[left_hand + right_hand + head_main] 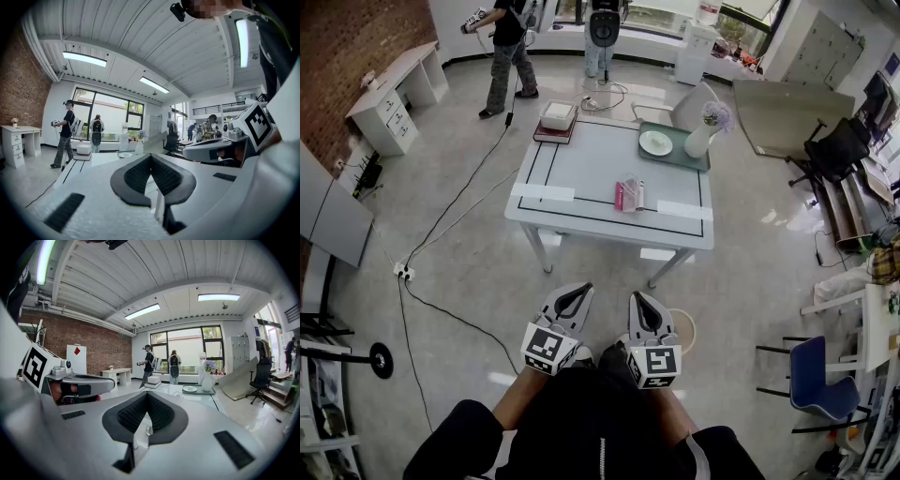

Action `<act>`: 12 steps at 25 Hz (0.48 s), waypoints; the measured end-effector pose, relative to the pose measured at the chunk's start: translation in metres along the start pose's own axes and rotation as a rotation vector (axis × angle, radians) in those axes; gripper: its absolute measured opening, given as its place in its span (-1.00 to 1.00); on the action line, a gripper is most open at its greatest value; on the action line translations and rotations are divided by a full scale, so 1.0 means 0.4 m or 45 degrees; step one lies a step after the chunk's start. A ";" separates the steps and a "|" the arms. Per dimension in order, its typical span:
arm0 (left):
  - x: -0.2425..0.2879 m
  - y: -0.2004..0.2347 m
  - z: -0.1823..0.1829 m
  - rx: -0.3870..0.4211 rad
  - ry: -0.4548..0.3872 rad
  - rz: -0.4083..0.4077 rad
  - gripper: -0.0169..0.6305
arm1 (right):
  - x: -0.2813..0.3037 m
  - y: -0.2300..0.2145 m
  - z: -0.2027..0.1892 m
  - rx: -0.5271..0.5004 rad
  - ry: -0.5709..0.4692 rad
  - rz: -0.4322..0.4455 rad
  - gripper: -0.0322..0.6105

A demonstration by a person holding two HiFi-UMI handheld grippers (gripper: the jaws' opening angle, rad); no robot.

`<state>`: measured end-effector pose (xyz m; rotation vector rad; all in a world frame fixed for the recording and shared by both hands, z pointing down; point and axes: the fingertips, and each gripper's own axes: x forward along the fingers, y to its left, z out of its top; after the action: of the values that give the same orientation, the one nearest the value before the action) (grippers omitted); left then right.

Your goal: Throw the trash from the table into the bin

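Jaws on my left gripper (578, 292) and right gripper (639, 300) are pressed together on nothing, side by side close to my body and well short of the desk (581, 178). The step is the approach. I should walk to the near edge, part the right jaws before reaching, and come in low from the front, so the pads close across the trash (629, 195) rather than shove it along the top. The bin (684, 330) seems to stand on the floor by the near right leg, so the carry should be short.

Grey floor (469, 272) runs to a brick wall (356, 47), with a black cable (459, 197) trailing across it. On the white desk a tray (675, 155) holds a plate (655, 142), a vase (699, 141) stands beside it, and a box (557, 116) sits at the far left corner. The trash, pink and white packets, lies right of centre near the front.
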<state>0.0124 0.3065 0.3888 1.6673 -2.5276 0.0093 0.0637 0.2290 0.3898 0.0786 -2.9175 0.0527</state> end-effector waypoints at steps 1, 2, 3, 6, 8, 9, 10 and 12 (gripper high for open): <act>0.004 -0.008 0.000 -0.003 0.000 -0.002 -0.93 | -0.005 -0.007 -0.002 -0.002 0.003 -0.001 -0.88; 0.009 -0.015 0.000 -0.006 -0.001 -0.004 -0.93 | -0.010 -0.013 -0.002 -0.003 0.005 -0.002 -0.88; 0.012 -0.020 0.000 -0.007 -0.002 -0.005 -0.93 | -0.013 -0.019 -0.001 -0.003 0.005 -0.004 -0.88; 0.021 -0.026 0.002 -0.008 -0.008 -0.006 -0.93 | -0.013 -0.027 0.003 -0.002 -0.002 -0.005 -0.88; 0.022 -0.028 -0.002 -0.007 -0.006 -0.005 -0.93 | -0.013 -0.027 -0.003 -0.001 -0.002 -0.003 -0.88; 0.022 -0.031 -0.003 -0.009 -0.003 -0.005 -0.93 | -0.015 -0.027 -0.005 0.000 -0.002 -0.003 -0.88; 0.023 -0.034 -0.004 -0.010 -0.002 -0.007 -0.93 | -0.017 -0.028 -0.005 0.002 -0.002 -0.003 -0.88; 0.026 -0.040 -0.002 -0.010 0.001 -0.012 -0.93 | -0.020 -0.031 -0.004 0.005 -0.003 -0.005 -0.88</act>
<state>0.0230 0.2906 0.3899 1.6759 -2.5160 -0.0010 0.0725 0.2170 0.3898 0.0849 -2.9193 0.0582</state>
